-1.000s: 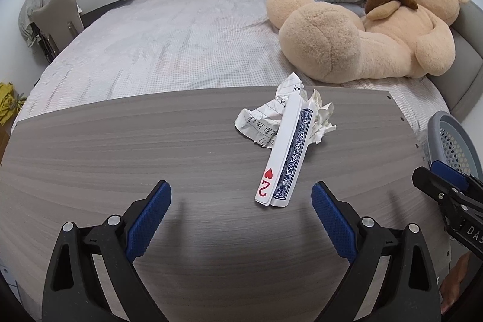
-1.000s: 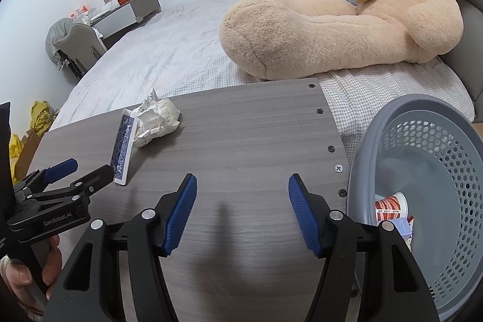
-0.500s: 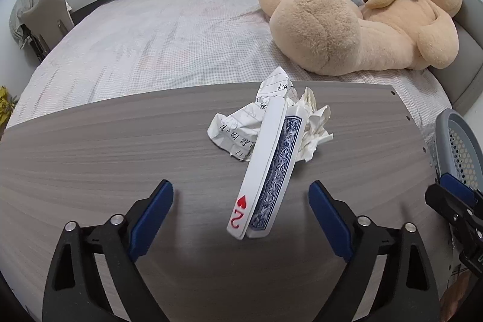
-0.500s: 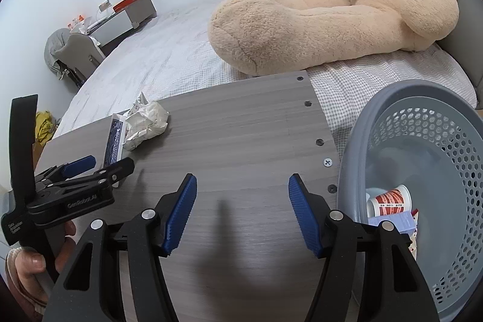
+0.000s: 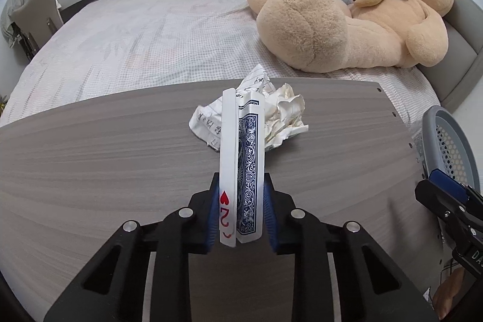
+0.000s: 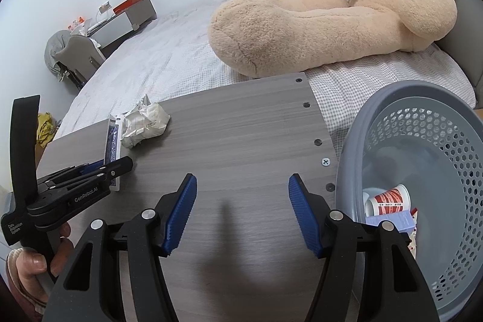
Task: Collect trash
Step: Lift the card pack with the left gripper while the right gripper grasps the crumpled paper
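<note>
Left wrist view:
Left gripper (image 5: 241, 210): jaws clamped tight on the card box (image 5: 241, 165), blue pads pressing both of its broad faces near the end marked with a red heart and a 2.
Card box: stands on edge between the pads, white side to the left, blue patterned back to the right, far end reaching toward the crumpled paper (image 5: 271, 119).
Crumpled paper: on the grey wood-grain table (image 5: 90, 159), just behind the box's far end; whether they touch I cannot tell.
Right gripper (image 5: 449, 198): only one black arm with a blue pad shows at the right edge.

Right wrist view:
Right gripper (image 6: 241, 213): jaws apart, nothing between the blue pads, bare table (image 6: 241, 141) below them.
Left gripper (image 6: 116, 168): at the left, closed around the near end of the card box (image 6: 112, 138); a hand (image 6: 45, 258) grips its handle.
Crumpled paper (image 6: 145, 125): beside the box's far end.
Basket (image 6: 362, 141): grey, perforated, just off the table's right edge; a red-and-white paper cup (image 6: 389, 199) and other litter lie in its bottom.
Teddy bear (image 6: 332, 17): lying on the bed (image 6: 157, 59) beyond the table.
</note>
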Demonstrator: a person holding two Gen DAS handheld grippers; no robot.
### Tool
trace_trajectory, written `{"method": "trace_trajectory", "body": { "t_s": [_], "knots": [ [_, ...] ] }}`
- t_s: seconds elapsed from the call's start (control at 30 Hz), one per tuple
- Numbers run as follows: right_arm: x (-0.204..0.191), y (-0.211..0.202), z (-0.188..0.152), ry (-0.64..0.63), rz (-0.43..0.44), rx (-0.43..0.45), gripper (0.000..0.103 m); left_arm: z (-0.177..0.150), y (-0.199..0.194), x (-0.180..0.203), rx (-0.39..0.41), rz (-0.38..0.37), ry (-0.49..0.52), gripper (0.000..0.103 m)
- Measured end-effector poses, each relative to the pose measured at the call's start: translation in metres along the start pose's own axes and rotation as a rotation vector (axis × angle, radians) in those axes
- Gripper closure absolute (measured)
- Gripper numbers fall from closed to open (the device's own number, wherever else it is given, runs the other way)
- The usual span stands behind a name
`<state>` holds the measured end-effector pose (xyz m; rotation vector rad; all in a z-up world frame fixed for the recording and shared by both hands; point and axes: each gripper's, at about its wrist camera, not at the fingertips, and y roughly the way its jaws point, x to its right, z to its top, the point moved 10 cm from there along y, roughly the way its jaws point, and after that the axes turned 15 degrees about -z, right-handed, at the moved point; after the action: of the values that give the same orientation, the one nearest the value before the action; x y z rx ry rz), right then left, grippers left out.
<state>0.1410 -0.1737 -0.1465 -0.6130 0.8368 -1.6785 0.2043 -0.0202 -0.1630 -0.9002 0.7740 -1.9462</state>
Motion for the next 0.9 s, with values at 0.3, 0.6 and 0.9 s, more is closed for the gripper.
{"method": "trace_trajectory", "body": {
  "t_s": [0.3,0.6,0.9],
  "knots": [
    [-0.01,-0.008,-0.002,-0.026,0.001,0.007,0.042,-0.003,-0.032,-0.001,0.066,0.0,-0.005,0.077],
    [-0.053,-0.007,0.002,-0.11,0.04,0.014,0.042,-0.02,-0.07,-0.033,0.129,0.076,-0.026,0.077],
    [-0.121,0.003,0.034,-0.241,0.102,0.059,0.027,-0.026,-0.093,-0.07,0.186,0.149,-0.08,0.077]
  ]
}}
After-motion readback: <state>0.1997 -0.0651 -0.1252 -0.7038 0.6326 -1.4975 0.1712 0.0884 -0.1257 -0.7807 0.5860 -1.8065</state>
